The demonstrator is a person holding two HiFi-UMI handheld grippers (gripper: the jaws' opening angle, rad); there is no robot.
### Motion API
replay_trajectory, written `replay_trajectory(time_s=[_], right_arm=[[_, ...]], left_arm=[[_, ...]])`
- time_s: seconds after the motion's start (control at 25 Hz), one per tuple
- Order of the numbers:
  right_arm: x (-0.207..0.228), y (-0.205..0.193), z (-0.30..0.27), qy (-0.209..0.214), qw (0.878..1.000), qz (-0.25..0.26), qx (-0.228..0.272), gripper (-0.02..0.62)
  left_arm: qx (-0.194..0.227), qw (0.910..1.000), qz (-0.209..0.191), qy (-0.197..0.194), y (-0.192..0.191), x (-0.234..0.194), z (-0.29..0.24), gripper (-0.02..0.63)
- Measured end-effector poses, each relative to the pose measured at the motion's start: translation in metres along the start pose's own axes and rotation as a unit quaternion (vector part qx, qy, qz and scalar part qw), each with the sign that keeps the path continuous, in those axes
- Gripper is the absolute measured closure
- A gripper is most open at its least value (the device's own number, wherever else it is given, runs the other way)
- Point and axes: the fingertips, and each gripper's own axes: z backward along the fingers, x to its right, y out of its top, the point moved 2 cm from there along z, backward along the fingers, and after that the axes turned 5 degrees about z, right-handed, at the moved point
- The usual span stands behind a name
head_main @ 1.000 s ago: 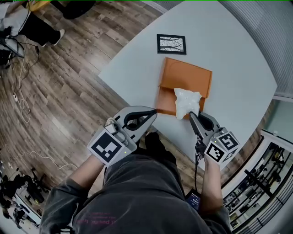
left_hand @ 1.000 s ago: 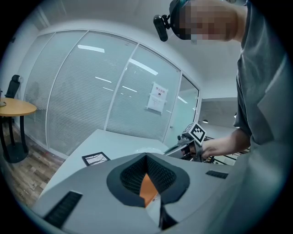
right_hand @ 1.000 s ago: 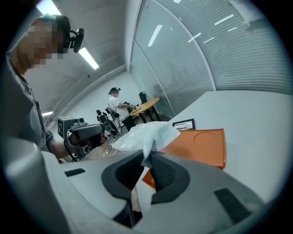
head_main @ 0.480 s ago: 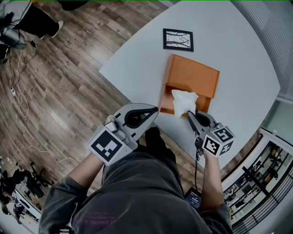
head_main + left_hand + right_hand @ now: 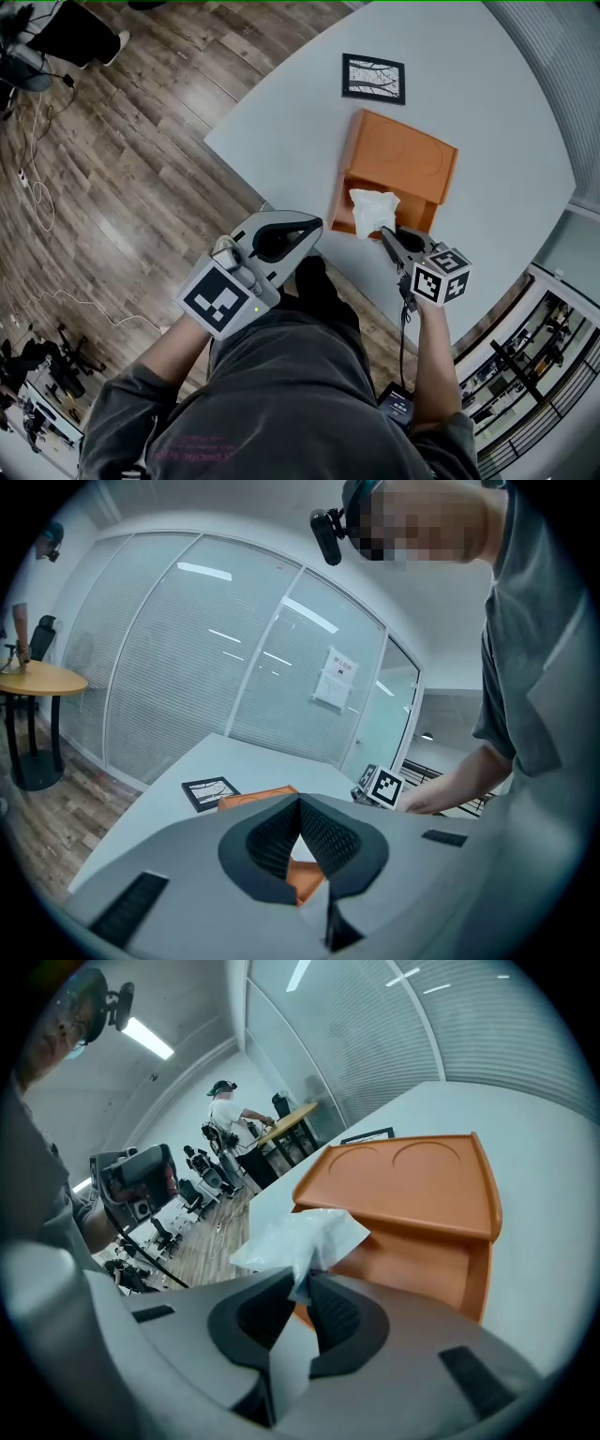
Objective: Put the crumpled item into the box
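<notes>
An orange box (image 5: 405, 152) with its lid folded back lies on the pale table; it also shows as the orange box (image 5: 412, 1185) in the right gripper view. My right gripper (image 5: 387, 237) is shut on a white crumpled item (image 5: 372, 210) and holds it over the box's near, open part. In the right gripper view the crumpled item (image 5: 302, 1235) sticks up from between the pads of the right gripper (image 5: 305, 1283). My left gripper (image 5: 316, 228) hovers at the table's near edge, left of the box. The left gripper (image 5: 300, 806) is shut, with nothing in it.
A black-framed picture (image 5: 374, 78) lies beyond the box. The table (image 5: 291, 122) ends just in front of my legs, with wood floor (image 5: 112, 169) to the left. A person (image 5: 230, 1110) stands by a far desk; a round table (image 5: 37, 677) stands off left.
My right gripper has moved toward the box with the white crumpled item, which now hangs over the open part. The left gripper has stayed where it was.
</notes>
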Motion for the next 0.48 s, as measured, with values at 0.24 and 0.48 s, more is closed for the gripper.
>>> replay_trajectory(time_s=[0.24,0.48], right_arm=[[0.013,-0.009,-0.012,-0.014,0.999,-0.009,-0.042,0.555],[0.022,-0.013,-0.021,-0.030,0.997,0.001,-0.076,0.555]], left_arm=[[0.004,1.0000,0.007,0.006,0.000,-0.008,0.004,0.594],[0.008,0.9998,0.014,0.010,-0.001,-0.016,0.005,0.594]])
